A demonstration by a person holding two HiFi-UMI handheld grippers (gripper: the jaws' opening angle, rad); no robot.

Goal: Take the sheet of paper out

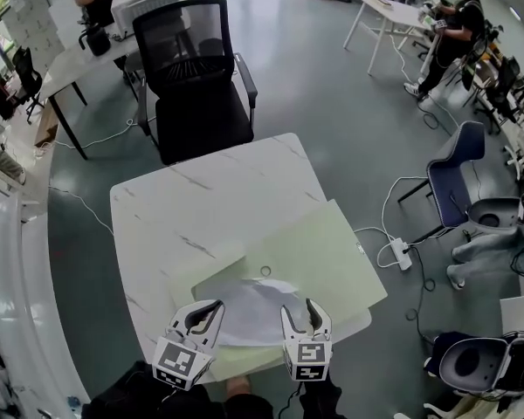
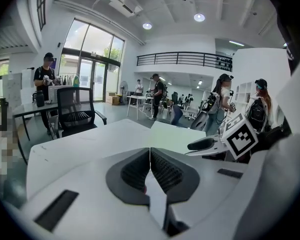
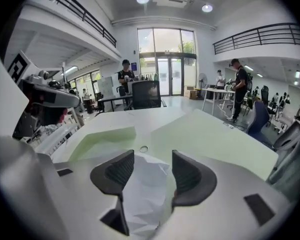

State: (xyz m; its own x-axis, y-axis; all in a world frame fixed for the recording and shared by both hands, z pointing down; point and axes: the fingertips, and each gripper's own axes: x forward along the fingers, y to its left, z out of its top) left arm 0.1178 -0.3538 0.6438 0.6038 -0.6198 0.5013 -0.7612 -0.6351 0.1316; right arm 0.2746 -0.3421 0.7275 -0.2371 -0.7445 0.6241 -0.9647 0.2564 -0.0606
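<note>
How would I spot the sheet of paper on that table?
On the white marble table lies a pale green folder. At the folder's near end, closest to the person, is the sheet of paper: white and crumpled, unlike the smooth folder.

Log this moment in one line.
left gripper: shut | right gripper: open | sheet of paper: between right jaws, partly out of green folder

Left tongs [image 1: 206,313] closed; right tongs [image 1: 299,311] apart; both angled downward

Creased white paper sheet [image 1: 253,308], matt pale-green folder [image 1: 332,251]; smooth marble-look table top [image 1: 201,199]
</note>
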